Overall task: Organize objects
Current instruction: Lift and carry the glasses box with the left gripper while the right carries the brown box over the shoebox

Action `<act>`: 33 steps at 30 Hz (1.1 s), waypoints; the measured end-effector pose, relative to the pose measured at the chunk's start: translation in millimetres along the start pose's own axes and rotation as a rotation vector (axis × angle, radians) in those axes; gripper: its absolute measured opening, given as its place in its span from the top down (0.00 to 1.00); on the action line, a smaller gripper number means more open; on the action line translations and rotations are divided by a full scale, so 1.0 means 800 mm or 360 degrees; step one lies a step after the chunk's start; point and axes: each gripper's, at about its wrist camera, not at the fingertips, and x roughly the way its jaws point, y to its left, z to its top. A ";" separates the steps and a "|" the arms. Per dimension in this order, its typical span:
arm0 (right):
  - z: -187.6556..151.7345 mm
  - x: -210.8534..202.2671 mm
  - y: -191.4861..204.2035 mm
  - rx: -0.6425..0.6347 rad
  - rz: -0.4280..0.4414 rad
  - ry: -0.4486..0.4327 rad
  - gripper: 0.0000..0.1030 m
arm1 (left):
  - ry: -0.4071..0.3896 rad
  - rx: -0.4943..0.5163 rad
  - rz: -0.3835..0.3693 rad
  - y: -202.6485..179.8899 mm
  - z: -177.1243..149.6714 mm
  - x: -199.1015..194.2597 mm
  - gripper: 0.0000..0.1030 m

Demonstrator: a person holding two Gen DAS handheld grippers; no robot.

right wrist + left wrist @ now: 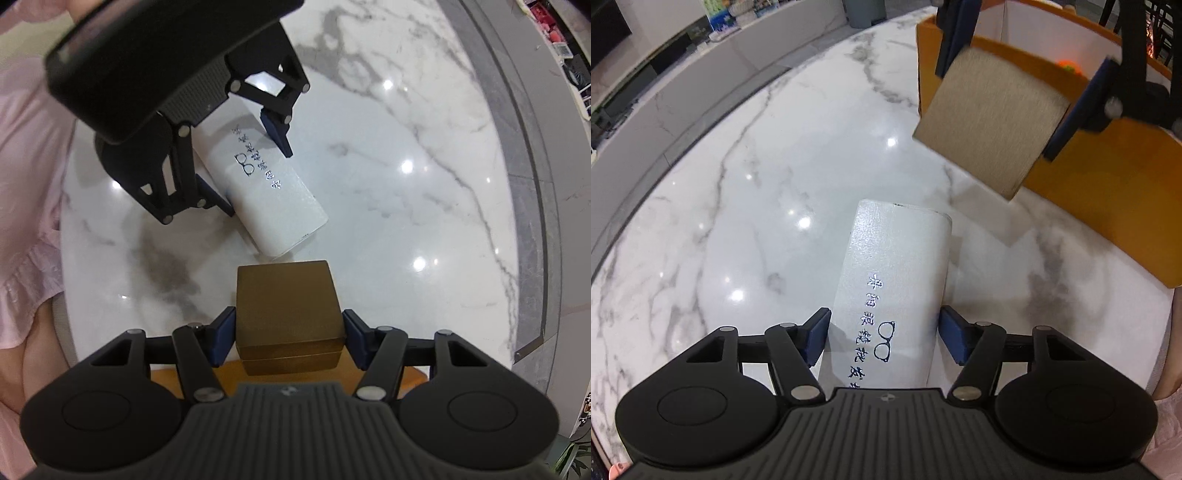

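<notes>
- Two grippers are in view, each black with dark blue pads.
- The left gripper (882, 339) points down at one white glasses case (897, 280), which lies flat on the marble table (738, 184) in the lower centre of the left wrist view.
- The case runs lengthwise between the two pads. A sliver of table shows between the case and the left pad (816, 339), and the right pad (955, 341) stands just beside the case's edge. The fingers are released, astride the case without pressing on it.
- The case carries one line of printed characters and one small drawing of spectacles.
- In the right wrist view the same white glasses case (273, 206) lies slantwise in the upper middle, with the left gripper (255, 173) straddling its far end.
- The right gripper (288, 339) grasps one gold-brown box (288, 302) across its sides, both pads pressed flat to it, in the lower centre of that view.
- From the left wrist view this gold-brown box (990, 118) hangs clear of the table in the upper right, clamped by the right gripper (1008, 92), with one orange container (1108, 177) behind and below it.
- The container stands on the table at the right edge, open at the top, with pale inner walls; one small orange-and-green item inside is too blurred to name.
- A strip of the orange container (229, 373) shows under the box in the right wrist view.
- A person's pink sleeve (26, 166) fills the left edge there.
</notes>
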 end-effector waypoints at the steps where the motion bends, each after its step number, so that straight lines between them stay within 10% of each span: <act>1: -0.004 -0.010 0.002 0.0002 -0.0008 -0.0023 0.40 | -0.0005 -0.0002 0.0006 -0.002 0.000 -0.006 0.30; 25: -0.171 -0.150 0.048 0.0269 -0.0356 -0.0162 0.40 | -0.0343 0.0363 0.0232 -0.112 0.134 -0.159 0.33; 33: -0.223 -0.145 0.043 0.0318 -0.0439 -0.0117 0.40 | -0.0361 0.0601 0.0155 -0.175 0.203 -0.138 0.33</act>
